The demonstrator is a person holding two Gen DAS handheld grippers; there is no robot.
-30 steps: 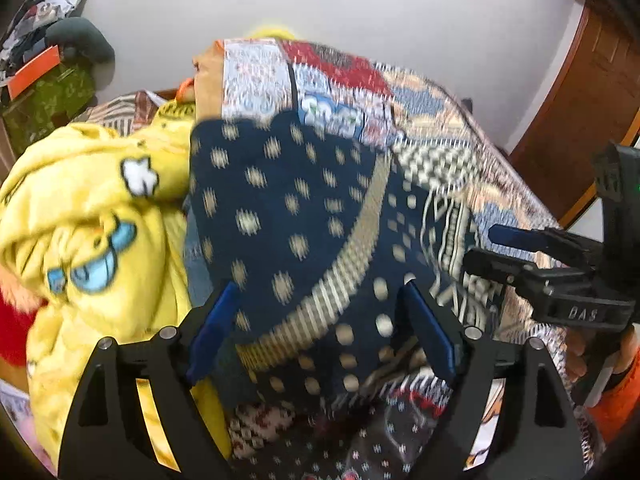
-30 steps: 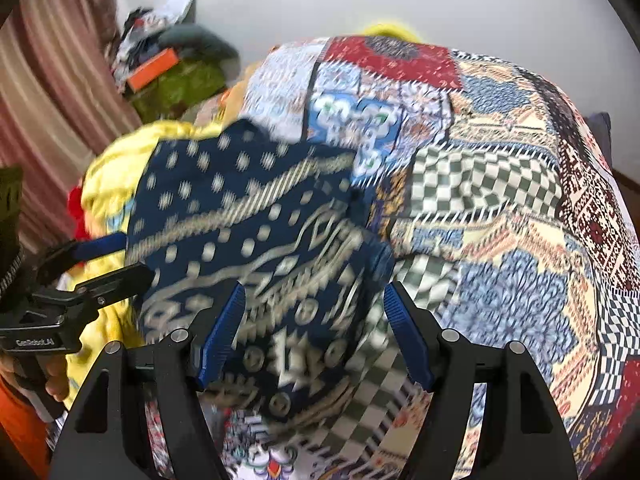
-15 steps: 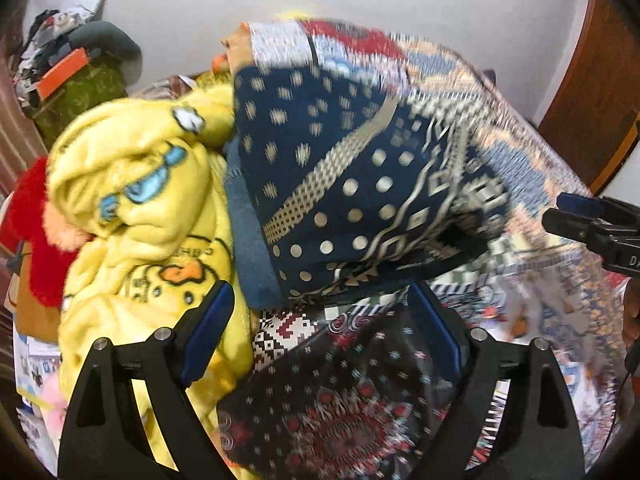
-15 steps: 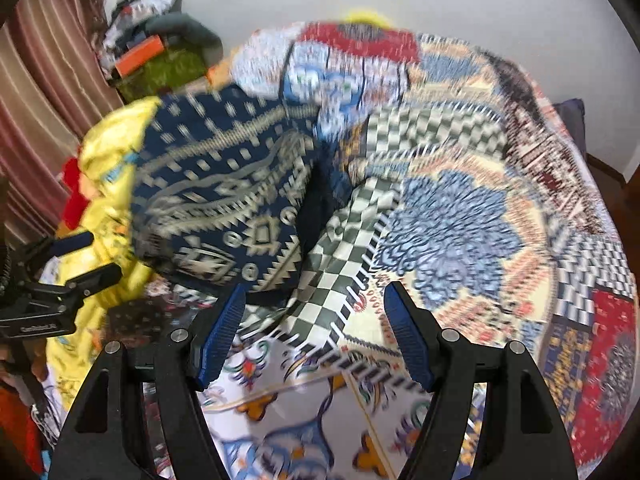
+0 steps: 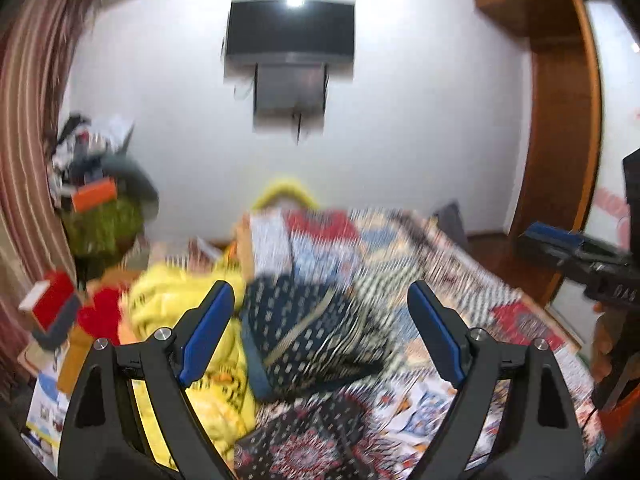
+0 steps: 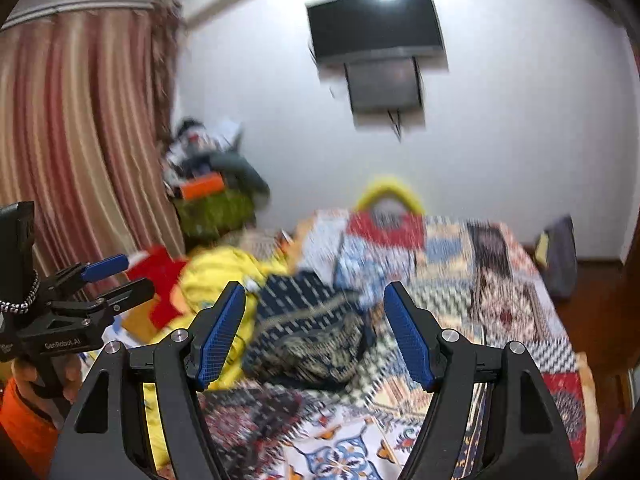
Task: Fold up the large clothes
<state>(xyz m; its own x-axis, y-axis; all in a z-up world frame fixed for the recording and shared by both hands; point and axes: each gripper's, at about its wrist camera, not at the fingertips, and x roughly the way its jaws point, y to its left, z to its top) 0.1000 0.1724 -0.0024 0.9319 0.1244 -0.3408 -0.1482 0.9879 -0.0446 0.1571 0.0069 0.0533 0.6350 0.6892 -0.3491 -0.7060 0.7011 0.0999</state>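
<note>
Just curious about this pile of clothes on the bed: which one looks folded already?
The dark blue patterned garment with pale dots; it lies as a compact bundle, while the yellow one beside it is crumpled.

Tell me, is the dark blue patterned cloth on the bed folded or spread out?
Folded: the dark blue patterned cloth lies as a compact bundle on the patchwork bedspread, beside the yellow blanket.

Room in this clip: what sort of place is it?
Most likely a bedroom in a home: a bed under a patchwork bedspread, a wall-mounted TV, striped curtains, and clothes piled on the bed, among them a navy patterned garment.
</note>
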